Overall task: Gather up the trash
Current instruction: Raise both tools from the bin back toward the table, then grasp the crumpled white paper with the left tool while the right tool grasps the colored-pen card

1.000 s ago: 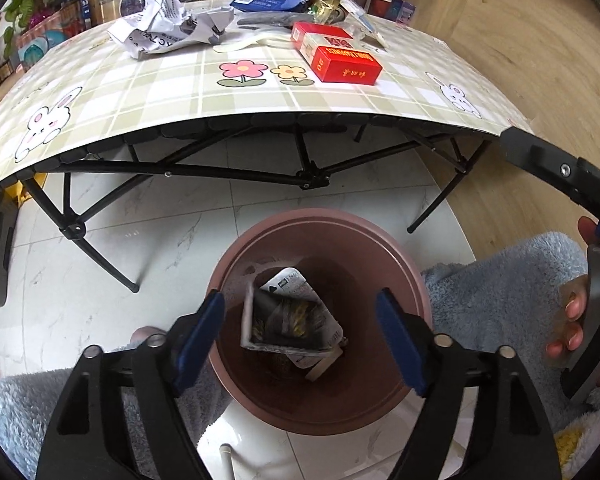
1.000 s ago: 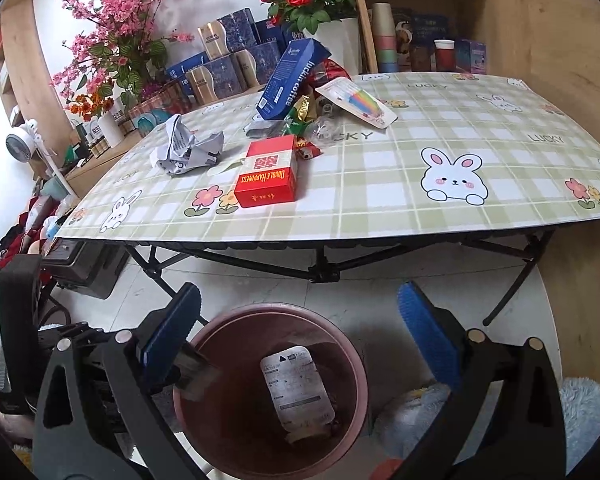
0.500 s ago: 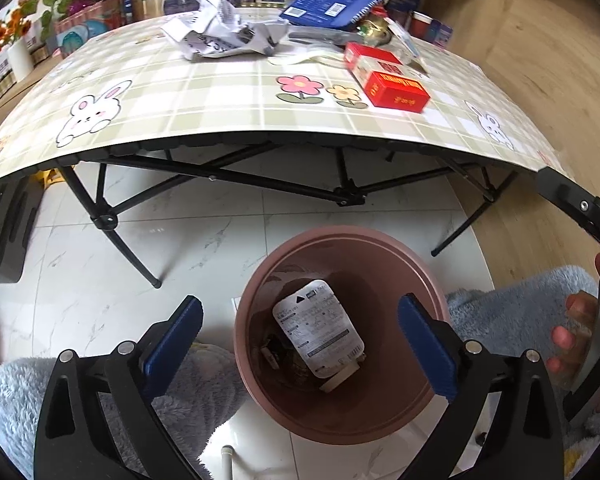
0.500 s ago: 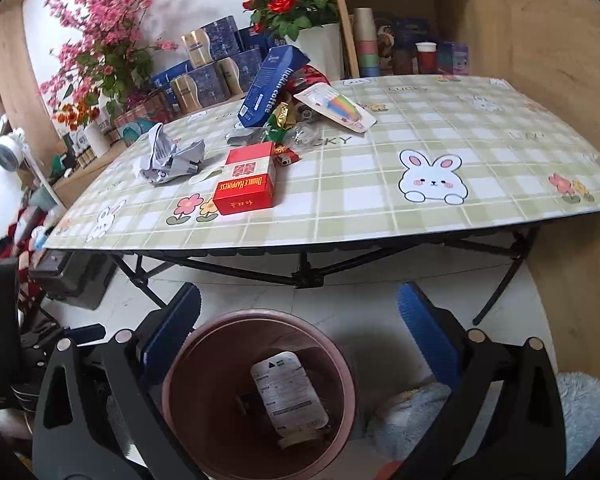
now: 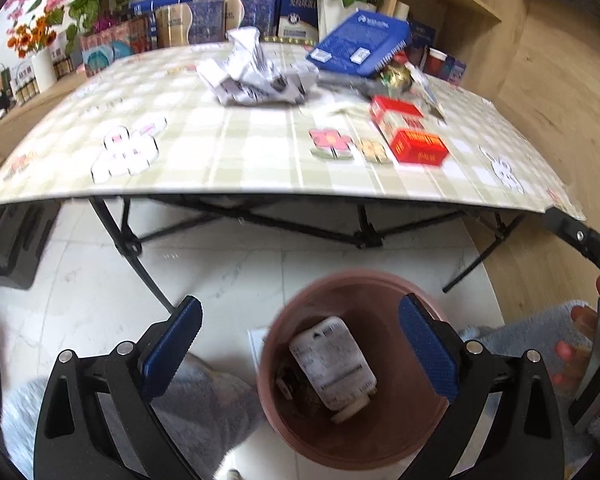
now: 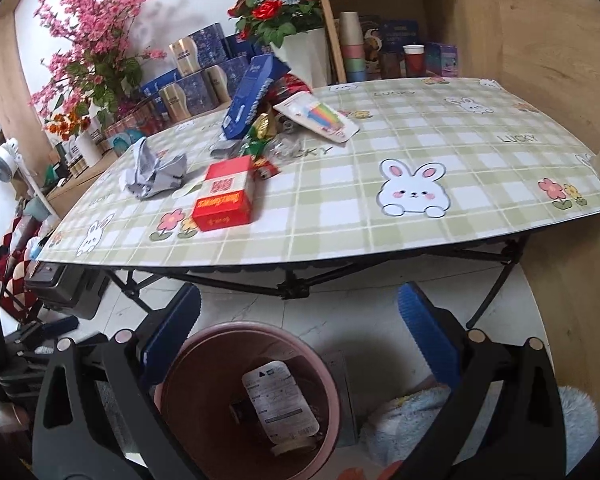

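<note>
A pink round bin (image 5: 364, 436) (image 6: 180, 376) stands on the white floor in front of the table. Inside it lies a white labelled pouch (image 5: 332, 362) (image 6: 278, 398) on darker trash. My left gripper (image 5: 300, 350) hangs open above the bin's left rim, nothing between its blue pads. My right gripper (image 6: 300, 336) is open too, empty, above the bin's far rim. On the table lie crumpled paper (image 5: 256, 76) (image 6: 154, 172), a red box (image 5: 410, 132) (image 6: 226, 196), a blue box (image 5: 360, 46) (image 6: 252, 96) and wrappers (image 6: 266, 136).
The folding table (image 6: 440, 216) has a green checked rabbit cloth and black crossed legs. Flower vases, boxes and shelves crowd its far side. A black case (image 6: 60, 288) sits on the floor at the left. A hand on the right gripper's handle (image 5: 584, 340) shows at the right edge.
The left gripper opened wider and let the white pouch drop into the bin, then rose and tilted up toward the table. The right gripper barely shifted.
</note>
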Demonstrator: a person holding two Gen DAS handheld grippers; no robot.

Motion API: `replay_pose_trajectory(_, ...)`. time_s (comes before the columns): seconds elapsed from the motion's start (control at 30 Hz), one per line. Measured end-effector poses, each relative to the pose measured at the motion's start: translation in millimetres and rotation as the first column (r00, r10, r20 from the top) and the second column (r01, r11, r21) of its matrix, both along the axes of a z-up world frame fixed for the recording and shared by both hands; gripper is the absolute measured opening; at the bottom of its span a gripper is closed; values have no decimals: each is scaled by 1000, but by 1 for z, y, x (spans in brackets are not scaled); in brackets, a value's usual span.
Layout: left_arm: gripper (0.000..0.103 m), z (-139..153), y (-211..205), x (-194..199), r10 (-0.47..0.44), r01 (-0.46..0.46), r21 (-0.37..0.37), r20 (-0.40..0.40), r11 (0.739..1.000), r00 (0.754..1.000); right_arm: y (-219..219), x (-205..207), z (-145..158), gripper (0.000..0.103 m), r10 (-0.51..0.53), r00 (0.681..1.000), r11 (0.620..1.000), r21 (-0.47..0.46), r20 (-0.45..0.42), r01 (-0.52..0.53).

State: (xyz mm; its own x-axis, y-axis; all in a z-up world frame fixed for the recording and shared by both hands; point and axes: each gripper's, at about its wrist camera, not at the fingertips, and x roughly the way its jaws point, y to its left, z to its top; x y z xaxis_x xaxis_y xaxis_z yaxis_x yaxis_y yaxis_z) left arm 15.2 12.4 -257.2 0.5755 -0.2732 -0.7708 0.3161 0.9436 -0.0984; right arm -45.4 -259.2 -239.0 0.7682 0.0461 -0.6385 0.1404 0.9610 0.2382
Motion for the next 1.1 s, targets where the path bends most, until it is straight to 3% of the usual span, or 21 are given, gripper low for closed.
replay_pose_trajectory(0.2,96,28,12,40,41,-40,-14,48,999,998,-10,9,3,97,-3,1000,1000,3,18,3)
replay_pose_trajectory(0.53,96,71,19,146,178,-174,-147,13,974,984,-40,41,14,97,-22,1000,999,47,14,21)
replay_pose_trajectory(0.63,96,70,16,182,229,-231,-190,-33,954,973,-44,55,15,97,-21,1000,999,33,-4,21)
replay_pose_trajectory(0.9,96,45,10,244,322,-347,-187,-152,919,935,-52,95,20,97,31,999,997,-63,-40,-34)
replay_pose_trajectory(1.1,96,38,-1,258,334,-352,-156,-130,923,934,-62,130,27,97,47,997,971,-230,-67,-61)
